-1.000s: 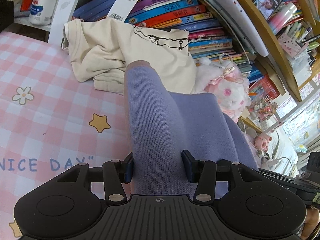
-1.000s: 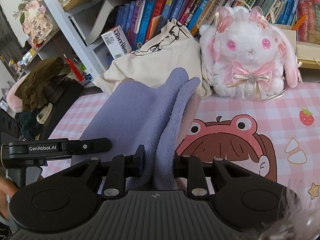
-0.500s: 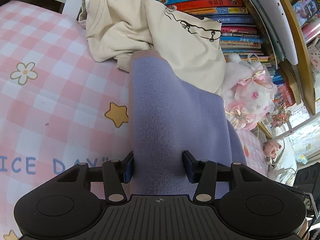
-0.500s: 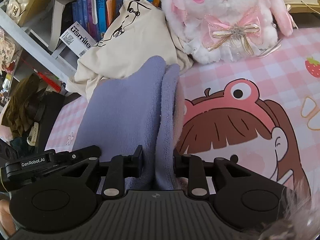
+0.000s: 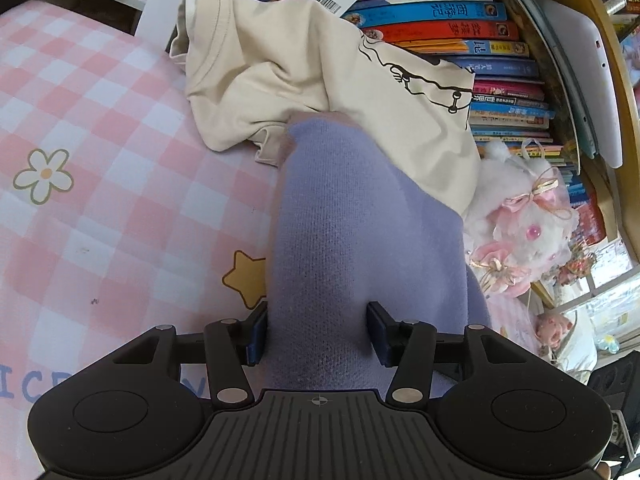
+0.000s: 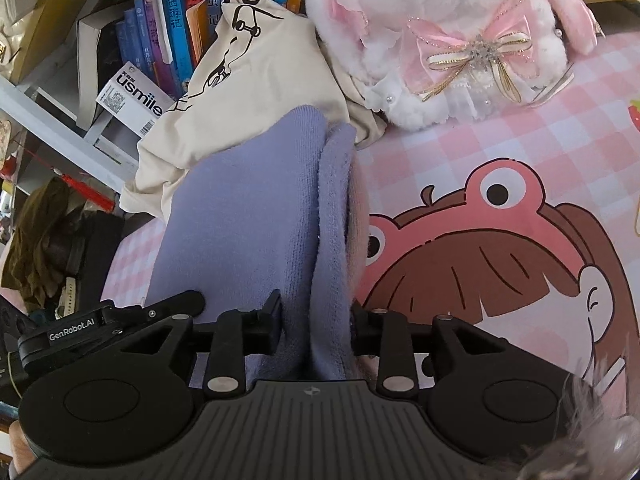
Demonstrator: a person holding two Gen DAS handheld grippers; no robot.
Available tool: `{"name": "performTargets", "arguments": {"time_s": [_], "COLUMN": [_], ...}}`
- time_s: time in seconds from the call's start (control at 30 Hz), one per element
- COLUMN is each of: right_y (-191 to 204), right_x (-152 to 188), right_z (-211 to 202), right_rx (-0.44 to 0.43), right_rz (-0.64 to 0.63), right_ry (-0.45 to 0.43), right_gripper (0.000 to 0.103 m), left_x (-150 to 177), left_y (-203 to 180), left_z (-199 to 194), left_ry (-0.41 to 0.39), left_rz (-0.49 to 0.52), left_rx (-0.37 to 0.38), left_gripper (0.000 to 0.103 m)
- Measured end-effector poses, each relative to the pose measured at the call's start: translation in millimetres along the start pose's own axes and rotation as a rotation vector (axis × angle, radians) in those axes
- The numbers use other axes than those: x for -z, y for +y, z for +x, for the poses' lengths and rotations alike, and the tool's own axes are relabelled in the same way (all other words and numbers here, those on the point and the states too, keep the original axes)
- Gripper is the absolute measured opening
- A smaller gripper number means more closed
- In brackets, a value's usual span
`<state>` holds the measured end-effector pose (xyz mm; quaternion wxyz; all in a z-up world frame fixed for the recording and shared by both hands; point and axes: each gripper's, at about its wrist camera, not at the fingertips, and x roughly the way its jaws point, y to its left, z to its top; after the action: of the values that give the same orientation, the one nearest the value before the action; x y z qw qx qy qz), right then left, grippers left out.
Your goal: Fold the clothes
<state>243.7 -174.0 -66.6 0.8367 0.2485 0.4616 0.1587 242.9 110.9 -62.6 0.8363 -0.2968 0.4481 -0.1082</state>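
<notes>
1. While both grippers clamp it, the purple knit garment (image 5: 360,248) is in mid-fold: left hand-held gripper (image 5: 318,334) pinches one end, right hand-held gripper (image 6: 316,320) a doubled edge.
2. It hangs over the pink checked tabletop (image 5: 100,160), its far end touching the cream T-shirt (image 5: 304,76) near the bookshelf edge.
3. Its long axis runs away from the grippers toward the books (image 5: 460,28).
4. Next, I'd judge, lower it flat and release evenly.

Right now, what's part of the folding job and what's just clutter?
In the job:
- purple sweater, clamped by left gripper and right gripper
- cream T-shirt, crumpled behind it, likely next

Lying about:
- plush bunny
- books
- white box
- pink checked cloth underneath
</notes>
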Motion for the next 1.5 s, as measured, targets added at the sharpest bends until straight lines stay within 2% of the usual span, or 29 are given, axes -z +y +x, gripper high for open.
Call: {"name": "performTargets", "arguments": {"time_s": [0.03,0.1,0.2,0.4,0.57,0.8,1.03,1.17,1.3,1.37,1.5], "right_y": [0.2,0.6,4.2,19.6,31.0,33.7,34.4,31.9,25.6,23.8,20.2], "right_x": [0.2,0.7,2.1,16.8,43.9,92.8,136.8,155.6,171.2,174.5,176.2], "right_z": [-0.4,-3.1,-11.0,-44.3,-76.4,-109.1,-140.4,-153.6,-162.0,-163.9,-167.0], "right_rx": [0.008,0.045,0.071,0.101,0.147,0.221,0.305,0.366,0.375,0.383,0.399], "right_rz": [-0.004,-0.021,-0.062,-0.178,-0.305,-0.400,-0.443,-0.435,-0.436,-0.438,-0.420], "right_ry": [0.000,-0.007,-0.018,-0.081,-0.122,-0.113,-0.165,-0.201,-0.195,-0.188,-0.188], "right_gripper": [0.043,0.055,0.061,0.066,0.071,0.074,0.086,0.094,0.095,0.096,0.096], "left_x": [1.0,4.2,10.0,33.3,69.3,114.6,157.9,179.6,194.0,197.6,202.4], "left_y": [0.0,-0.9,-5.5,-22.5,-44.1,-63.6,-84.0,-92.2,-93.9,-94.0,-95.2], "left_z": [-0.9,-4.5,-13.1,-43.5,-73.0,-104.1,-118.1,-123.7,-128.6,-128.8,-129.8], "left_ry": [-0.001,-0.003,-0.015,-0.063,-0.133,-0.184,-0.209,-0.258,-0.293,-0.284,-0.284], "left_rz": [0.002,0.001,0.026,0.105,0.200,0.251,0.375,0.434,0.425,0.422,0.414], "left_rx": [-0.002,-0.008,-0.040,-0.071,-0.137,-0.208,-0.309,-0.358,-0.385,-0.391,-0.416], "left_gripper": [0.056,0.058,0.064,0.069,0.081,0.085,0.087,0.092,0.094,0.098,0.099]}}
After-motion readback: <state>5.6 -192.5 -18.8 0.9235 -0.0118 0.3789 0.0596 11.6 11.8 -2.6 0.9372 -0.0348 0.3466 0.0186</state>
